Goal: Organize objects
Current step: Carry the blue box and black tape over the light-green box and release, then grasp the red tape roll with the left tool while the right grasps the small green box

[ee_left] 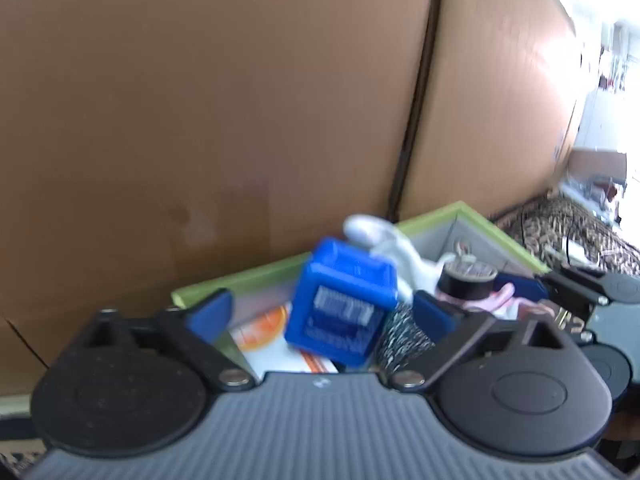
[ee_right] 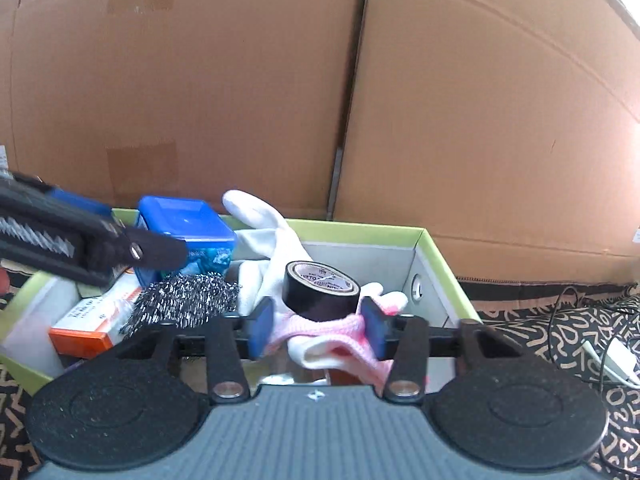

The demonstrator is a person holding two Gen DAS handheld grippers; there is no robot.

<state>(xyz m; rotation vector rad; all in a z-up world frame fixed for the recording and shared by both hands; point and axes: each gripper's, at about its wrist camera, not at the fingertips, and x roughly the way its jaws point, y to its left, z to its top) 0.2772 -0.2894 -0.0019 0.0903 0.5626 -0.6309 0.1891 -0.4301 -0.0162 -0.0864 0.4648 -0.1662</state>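
Left wrist view
Left gripper (ee_left: pixel 322 314): its jaws are wide open. Nothing is held.
Blue box (ee_left: pixel 344 304): it sits tilted between the two blue pads, over the tray. The pads do not touch it. The picture is blurry here.
Green tray (ee_left: pixel 248 276): a low box with a green rim. It stands right in front of the big cardboard boxes (ee_left: pixel 200 120).
Other things in the tray: a white glove (ee_left: pixel 384 240), a black tape roll (ee_left: pixel 464 276), a silver scrubber (ee_left: pixel 404 336) and an orange pack (ee_left: pixel 268 332).
Right gripper (ee_left: pixel 520 292): it shows at the right edge, by the tape roll.

Right wrist view
Right gripper (ee_right: pixel 318 326): its jaws are partly open. The tape roll (ee_right: pixel 320 290) and the pink cuff of a glove (ee_right: pixel 332 328) lie between the pads. I cannot tell if the pads press on them.
Blue box (ee_right: pixel 188 232): it sits in the back left of the green tray (ee_right: pixel 360 230), above the scrubber (ee_right: pixel 184 298).
Left gripper (ee_right: pixel 120 240): it reaches in from the left, in front of the blue box.
Orange pack (ee_right: pixel 88 328): it lies low at the left of the tray.
Patterned cloth (ee_right: pixel 540 332): it lies under the tray, with a white cable on it.
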